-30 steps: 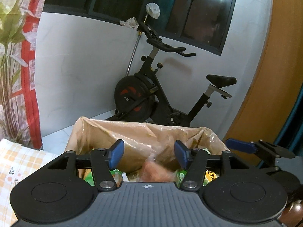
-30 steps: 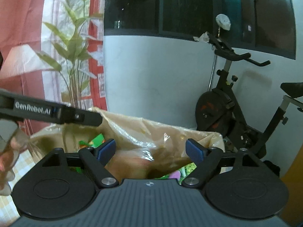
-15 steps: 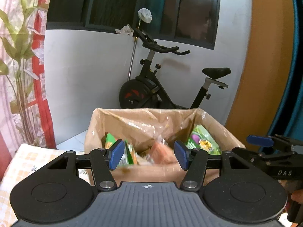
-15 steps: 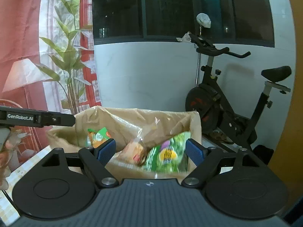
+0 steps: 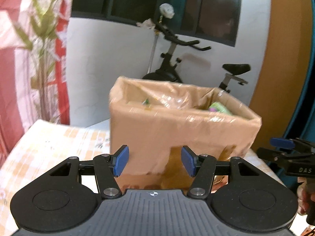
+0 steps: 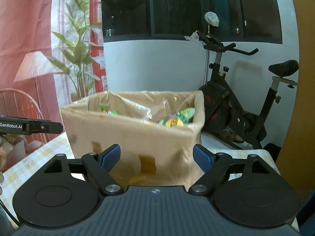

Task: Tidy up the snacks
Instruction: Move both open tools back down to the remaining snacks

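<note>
A: Fingers spread on left gripper and right gripper, both empty; snack packets sit inside cardboard box on table.

B: Risk: a low reach could shove the box; loose plastic liner might snag.

Both wrist cameras looked forward from just before the box, the left view from its left, the right from its right, sharing the bike behind.
</note>
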`<state>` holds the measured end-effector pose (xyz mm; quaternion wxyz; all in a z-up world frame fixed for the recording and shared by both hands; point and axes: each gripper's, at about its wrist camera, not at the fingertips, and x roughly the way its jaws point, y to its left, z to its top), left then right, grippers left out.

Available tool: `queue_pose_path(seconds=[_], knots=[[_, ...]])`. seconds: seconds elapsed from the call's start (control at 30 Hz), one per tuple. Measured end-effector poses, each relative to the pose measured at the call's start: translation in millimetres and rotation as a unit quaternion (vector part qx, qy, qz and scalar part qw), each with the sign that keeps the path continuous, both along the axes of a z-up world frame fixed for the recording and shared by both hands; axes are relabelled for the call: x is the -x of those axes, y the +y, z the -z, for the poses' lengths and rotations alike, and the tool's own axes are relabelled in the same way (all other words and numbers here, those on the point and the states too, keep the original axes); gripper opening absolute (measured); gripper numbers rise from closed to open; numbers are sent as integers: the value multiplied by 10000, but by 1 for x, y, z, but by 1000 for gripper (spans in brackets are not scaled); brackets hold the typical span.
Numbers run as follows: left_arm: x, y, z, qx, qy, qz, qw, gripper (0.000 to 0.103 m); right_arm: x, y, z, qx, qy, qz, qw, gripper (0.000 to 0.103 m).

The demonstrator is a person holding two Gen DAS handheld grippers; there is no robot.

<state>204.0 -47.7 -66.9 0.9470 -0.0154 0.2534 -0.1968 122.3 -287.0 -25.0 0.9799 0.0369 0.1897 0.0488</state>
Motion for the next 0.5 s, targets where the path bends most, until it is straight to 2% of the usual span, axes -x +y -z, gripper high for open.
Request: queue_pose_path(seconds=[0.37, 0.5], knots=[[2, 30, 46, 176, 609, -715, 9954, 61, 5, -17, 60, -18, 587, 81, 9982, 82], [1, 26, 54, 145, 769, -704, 9944, 61, 5, -22, 87, 37, 905, 103, 9958, 75]])
